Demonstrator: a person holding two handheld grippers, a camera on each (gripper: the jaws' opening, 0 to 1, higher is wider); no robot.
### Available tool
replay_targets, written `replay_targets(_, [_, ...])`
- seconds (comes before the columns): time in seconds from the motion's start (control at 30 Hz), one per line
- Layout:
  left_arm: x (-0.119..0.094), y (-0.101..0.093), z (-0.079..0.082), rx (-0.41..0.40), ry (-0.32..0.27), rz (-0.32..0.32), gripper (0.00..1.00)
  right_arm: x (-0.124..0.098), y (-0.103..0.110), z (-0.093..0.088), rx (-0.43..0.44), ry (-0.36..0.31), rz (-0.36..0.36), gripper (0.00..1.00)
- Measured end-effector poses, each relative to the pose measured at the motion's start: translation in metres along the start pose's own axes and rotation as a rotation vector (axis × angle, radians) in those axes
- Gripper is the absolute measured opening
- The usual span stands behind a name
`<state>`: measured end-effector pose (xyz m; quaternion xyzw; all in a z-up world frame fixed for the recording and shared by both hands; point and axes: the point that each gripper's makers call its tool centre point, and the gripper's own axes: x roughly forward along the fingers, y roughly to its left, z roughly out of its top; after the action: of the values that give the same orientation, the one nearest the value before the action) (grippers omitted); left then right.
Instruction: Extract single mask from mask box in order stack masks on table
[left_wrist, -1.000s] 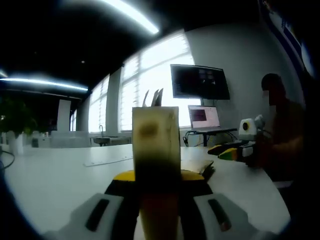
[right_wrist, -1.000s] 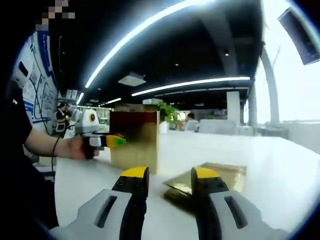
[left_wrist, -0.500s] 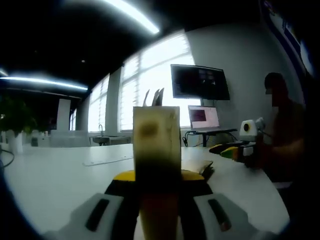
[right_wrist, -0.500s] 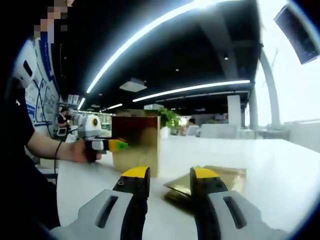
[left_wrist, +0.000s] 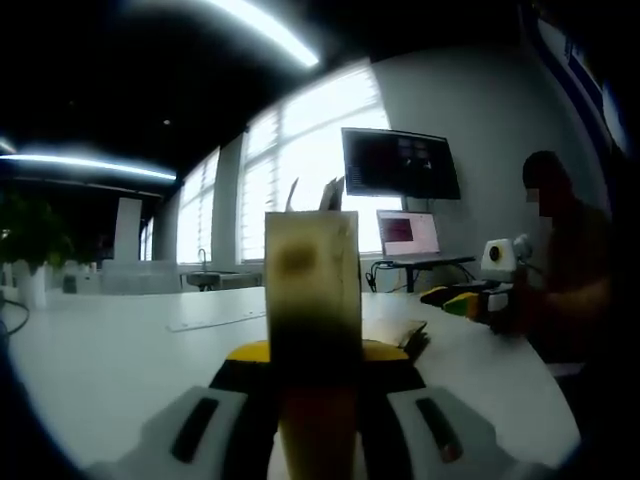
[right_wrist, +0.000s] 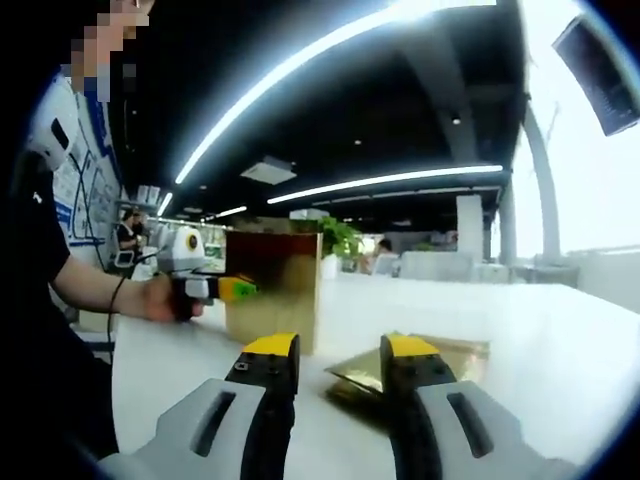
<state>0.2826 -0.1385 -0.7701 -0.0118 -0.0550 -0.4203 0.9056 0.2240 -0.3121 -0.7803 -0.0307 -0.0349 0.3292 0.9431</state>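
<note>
In a bright office, on the white table (right_wrist: 560, 340), the left gripper (left_wrist: 315, 350) clamps the upright mask box (right_wrist: 272, 288) while the right gripper (right_wrist: 340, 352), jaws parted, hovers just short of the gold mask stack (right_wrist: 425, 360), seemingly between extractions, so next it must reach into the box top.

Box dead centre for you, mask stack off to the right.

In your left gripper view the mask box (left_wrist: 311, 290) stands upright on the table (left_wrist: 110, 350) mid-frame, straight ahead of your left gripper (left_wrist: 312, 380); your right gripper (left_wrist: 470, 300) sits right of it, monitor (left_wrist: 400, 165) and laptop (left_wrist: 407, 238) behind. In your right gripper view the box (right_wrist: 272, 290) is centre-left, masks (right_wrist: 435, 358) flat on the table lower right, just past your right jaw.
</note>
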Motion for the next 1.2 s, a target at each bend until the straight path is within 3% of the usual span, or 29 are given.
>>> replay_targets(0.77, [0.000, 0.000, 0.003, 0.007, -0.002, 0.001, 0.31, -0.002, -0.003, 0.005, 0.015, -0.015, -0.010, 0.26])
replay_targets(0.93, [0.000, 0.001, 0.003, 0.006, -0.003, 0.001, 0.31, -0.003, 0.004, 0.014, -0.012, 0.014, 0.015, 0.24])
replay_targets(1.2, [0.000, 0.002, 0.003, 0.011, -0.004, 0.003, 0.30, 0.000, 0.001, 0.050, 0.003, -0.014, 0.045, 0.25])
